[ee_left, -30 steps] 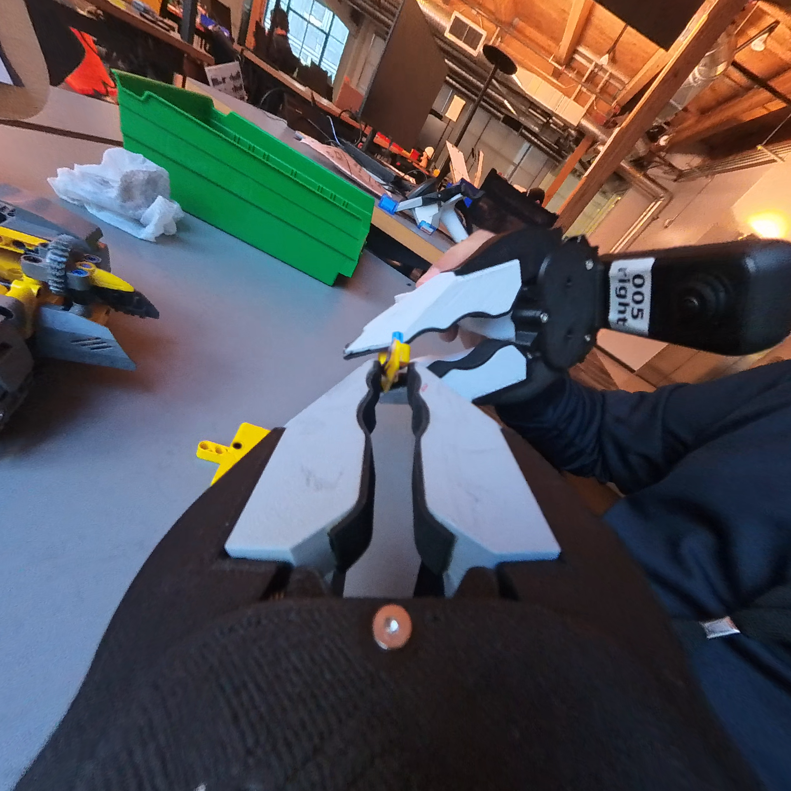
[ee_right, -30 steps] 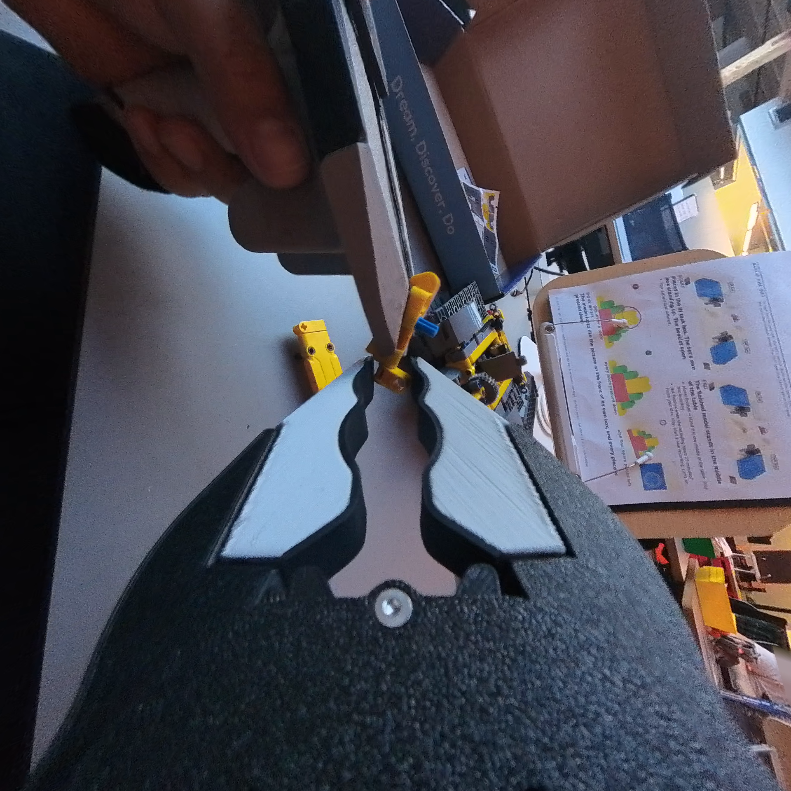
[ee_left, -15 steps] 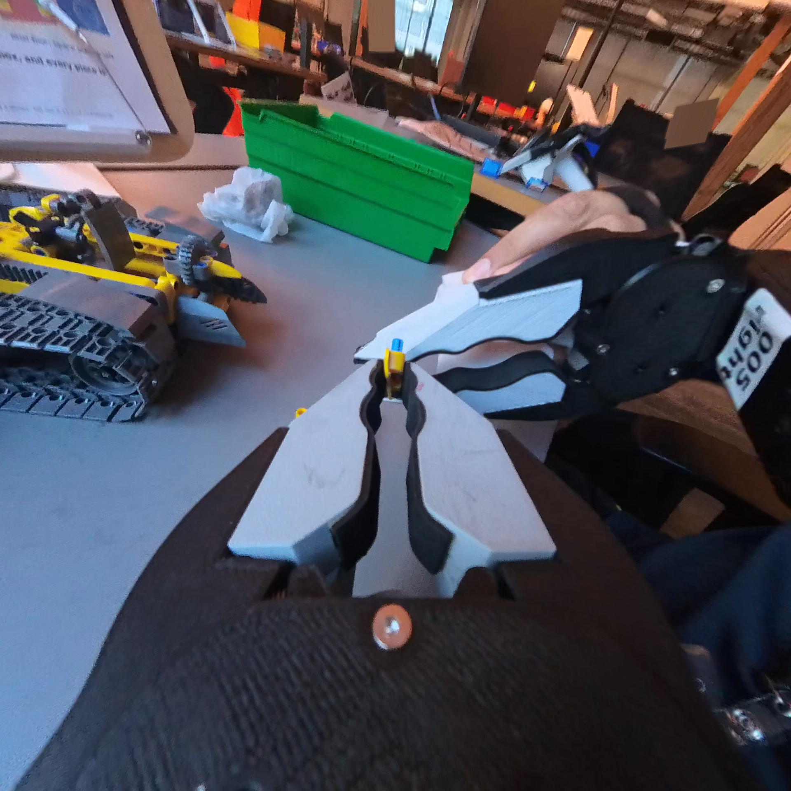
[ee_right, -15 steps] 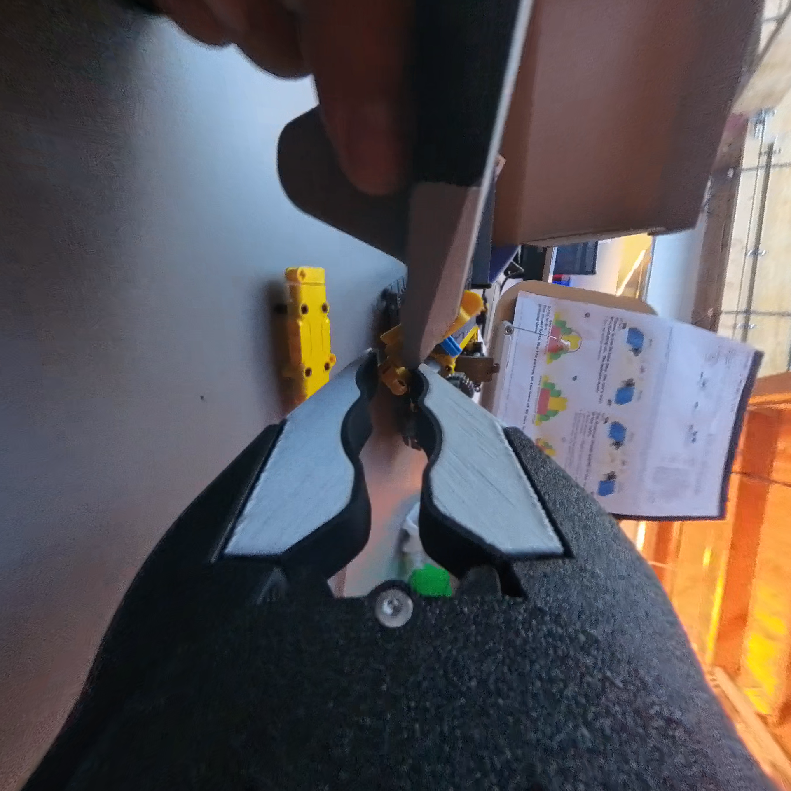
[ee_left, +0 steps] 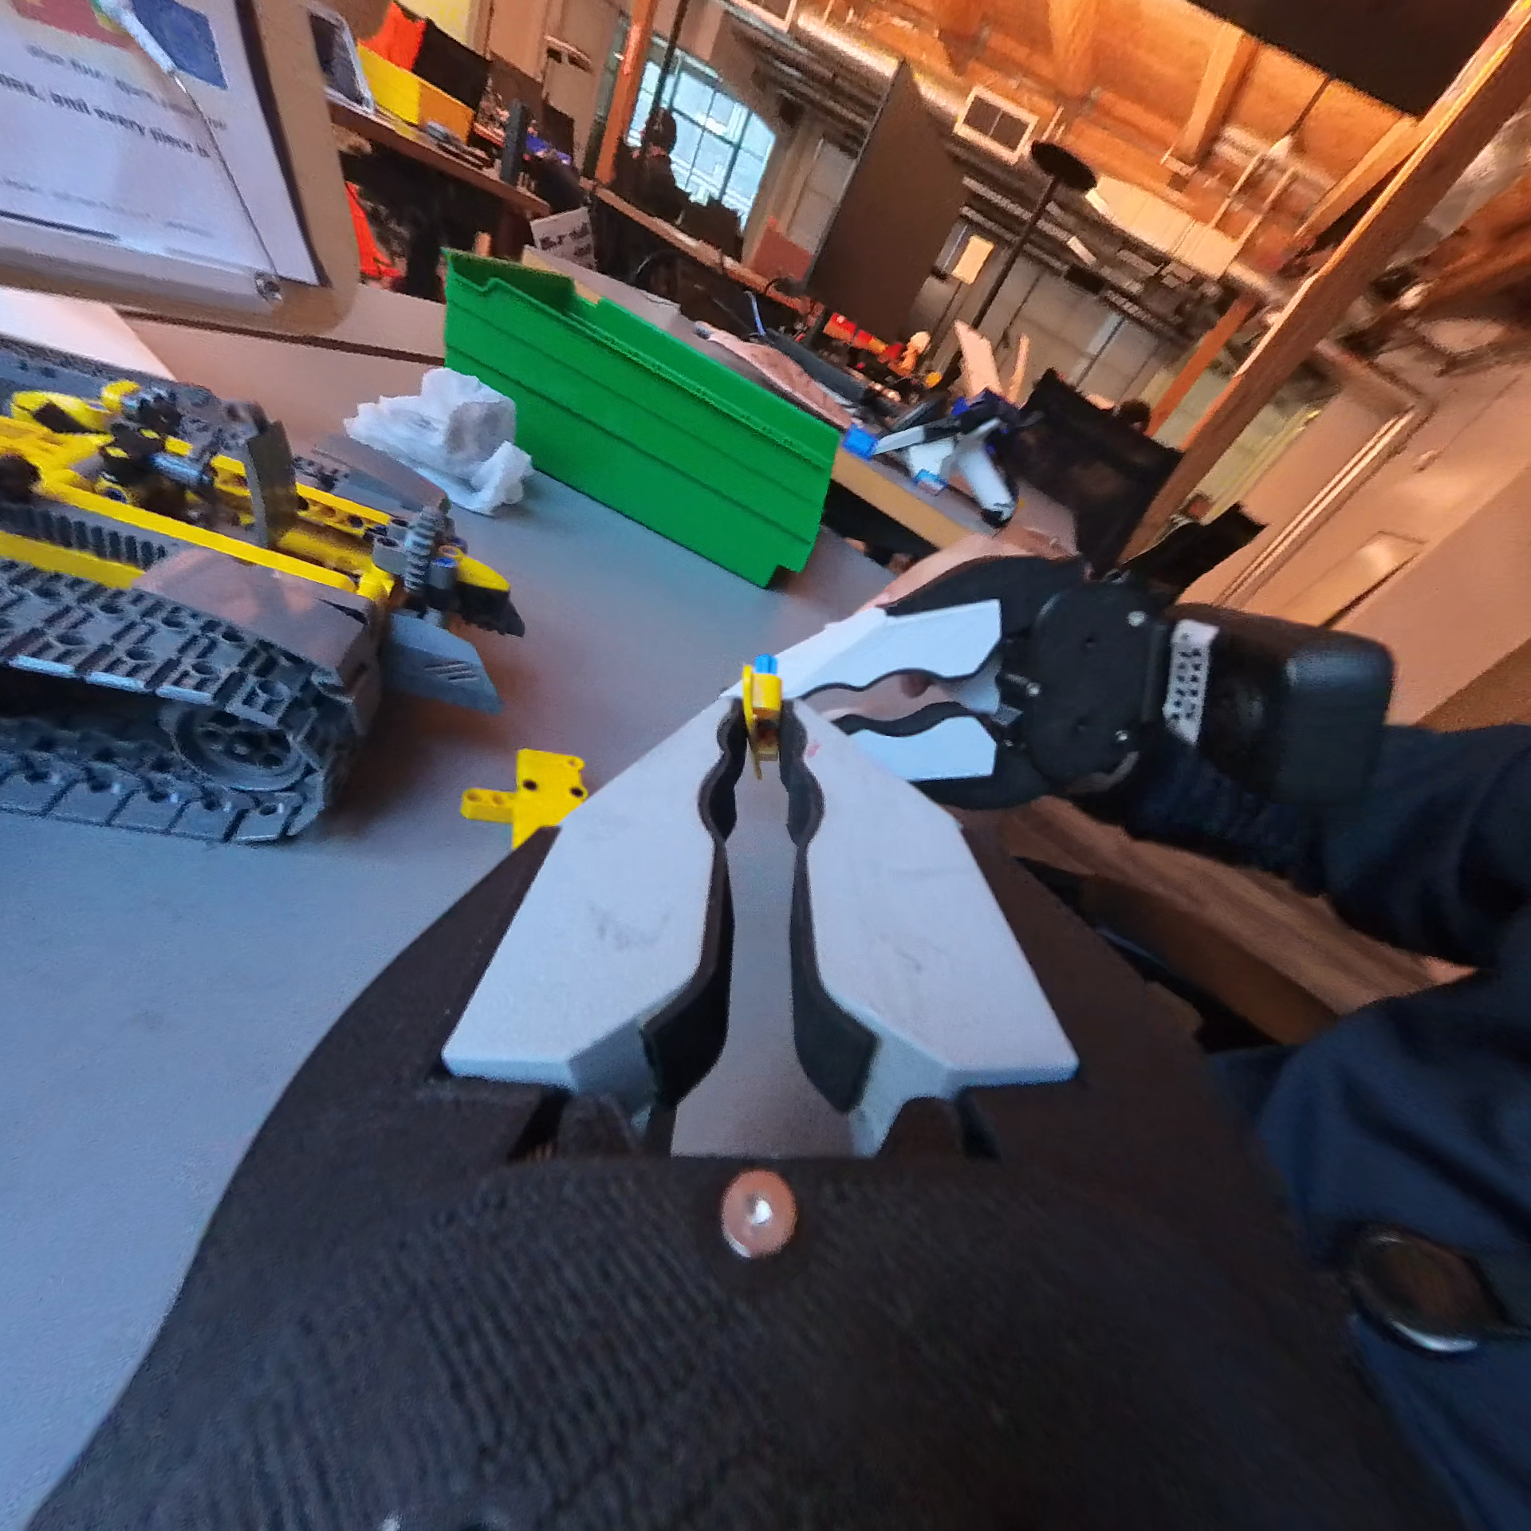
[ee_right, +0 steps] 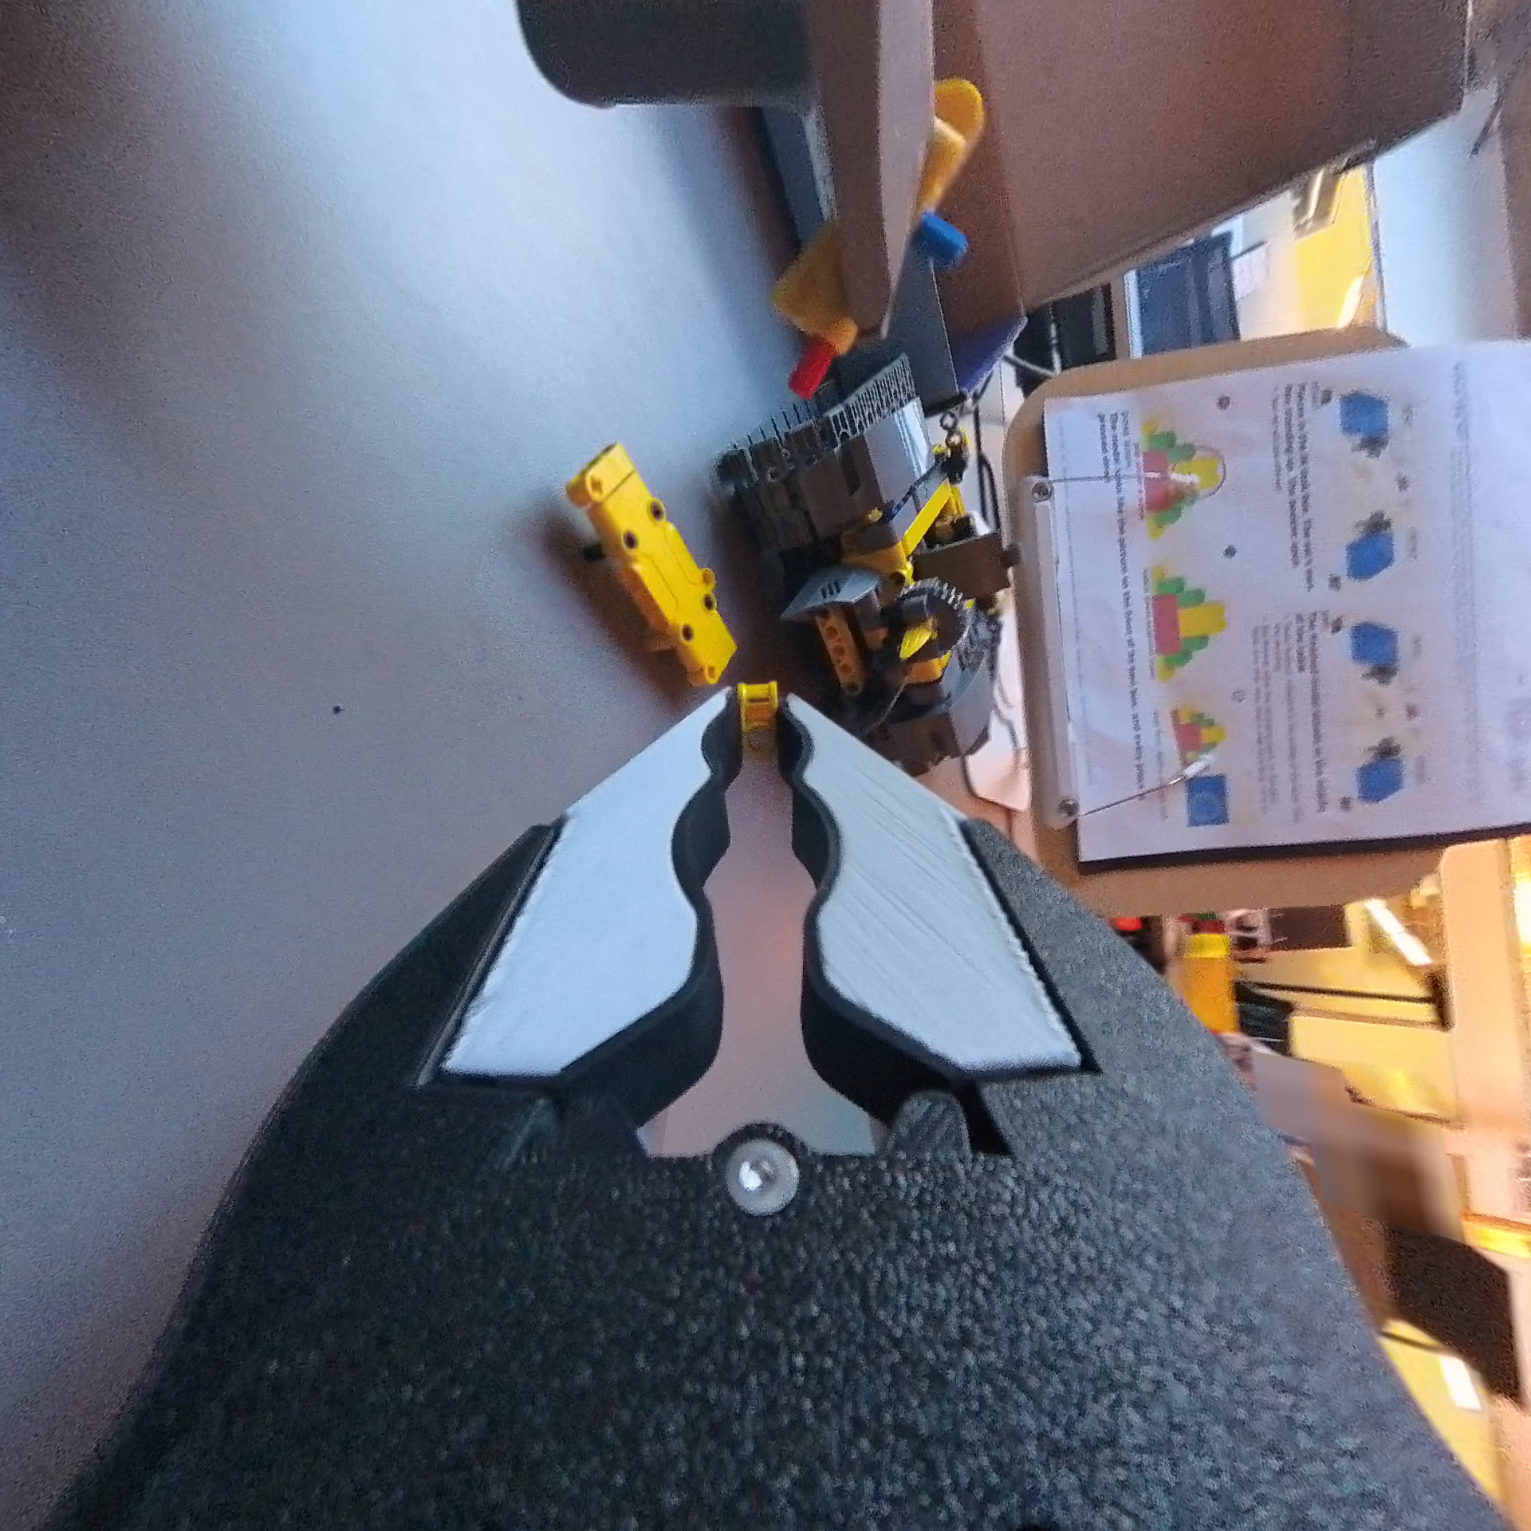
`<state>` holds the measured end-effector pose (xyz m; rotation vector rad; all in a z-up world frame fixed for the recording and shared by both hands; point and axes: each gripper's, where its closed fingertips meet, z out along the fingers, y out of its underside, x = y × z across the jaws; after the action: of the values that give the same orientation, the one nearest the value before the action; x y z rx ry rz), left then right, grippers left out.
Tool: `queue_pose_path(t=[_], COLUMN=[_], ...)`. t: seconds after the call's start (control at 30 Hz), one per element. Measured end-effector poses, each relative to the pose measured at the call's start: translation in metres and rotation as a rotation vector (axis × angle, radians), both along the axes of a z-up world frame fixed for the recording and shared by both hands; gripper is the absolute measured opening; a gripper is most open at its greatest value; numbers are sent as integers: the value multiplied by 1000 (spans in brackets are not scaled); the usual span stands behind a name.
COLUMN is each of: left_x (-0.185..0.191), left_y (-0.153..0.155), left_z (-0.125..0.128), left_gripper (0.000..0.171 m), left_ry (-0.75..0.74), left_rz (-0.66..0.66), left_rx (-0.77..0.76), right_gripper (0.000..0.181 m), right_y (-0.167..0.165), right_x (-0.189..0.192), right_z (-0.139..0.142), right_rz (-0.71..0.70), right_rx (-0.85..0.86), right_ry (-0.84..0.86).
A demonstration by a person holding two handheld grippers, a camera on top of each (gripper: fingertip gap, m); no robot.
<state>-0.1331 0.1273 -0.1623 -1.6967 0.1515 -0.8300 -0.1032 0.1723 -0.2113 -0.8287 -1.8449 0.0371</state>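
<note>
My left gripper is shut on a yellow toy-brick piece with a blue pin on top, held above the grey table. In the right wrist view that left gripper shows at the top, edge-on, with the same yellow piece, its blue pin and a red pin. My right gripper is shut on a small yellow connector, apart from the left gripper. In the left wrist view the right gripper sits just behind the yellow piece.
A grey and yellow tracked brick vehicle stands on the table, also in the right wrist view. A loose yellow block lies beside it. A green bin, crumpled white tissue and an instruction board stand behind. One gripper's finger ends stand about 8 cm off the other's. From the right gripper's tips to the loose yellow block is close to 6 cm.
The right gripper's tips were at the yellow piece in the left gripper; now they are drawn away from it, holding a small yellow connector. Both views have swung.
</note>
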Motion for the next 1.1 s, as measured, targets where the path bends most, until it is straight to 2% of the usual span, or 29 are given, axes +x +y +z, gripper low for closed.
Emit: queue_pose_path(t=[0.13,0.3,0.47,0.6,0.7,0.83,0.93,1.1], left_x=[-4,0,-4,2,2,-10,-7,0], left_y=[1,2,2,1,0,4,4,3], left_z=[0,-3,-1,-2,-1,2,2,4], left_gripper=[5,5,4,4,4,4,4,5], left_ry=[-126,-267,-284,-221,-197,-165,-119,-56], left_rz=[-29,-100,-81,-78,-66,56,66,63], left_rx=[-2,-16,-1,9,28,72,81,111], right_gripper=[5,11,24,28,28,28,25,22], right_y=[15,27,24,32,49,71,75,79], right_x=[11,22,25,36,54,72,69,60], right_z=[1,-7,-23,-18,-8,3,-1,-8], right_rz=[-79,-144,-136,-128,-146,-171,-170,-204], right_rx=[-163,-473,-688,-678,-749,-813,-881,-773], right_ry=[60,95,108,113,149,248,288,261])
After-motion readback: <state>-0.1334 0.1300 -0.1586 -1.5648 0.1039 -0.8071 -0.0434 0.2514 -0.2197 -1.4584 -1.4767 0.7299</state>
